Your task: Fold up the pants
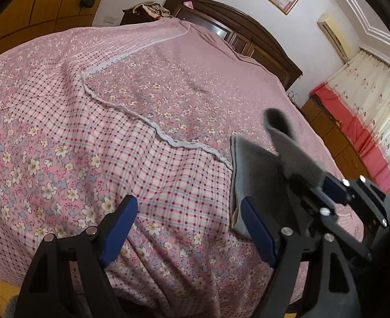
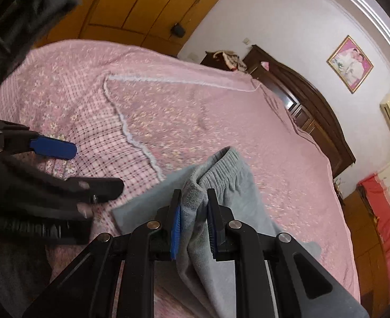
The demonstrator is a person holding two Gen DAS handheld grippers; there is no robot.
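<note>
Grey fleece pants, elastic waistband bunched up, lifted off the pink floral bedspread w/ a flat part trailing on it. Right gripper clamped on fabric by the waistband. Left gripper jaws wide apart, empty, prob. hovering above the bed.

A bed with a dark wooden headboard carries a pink floral and checked bedspread with a white lace seam. Grey pants lie partly on the bedspread near the bed's foot edge
</note>
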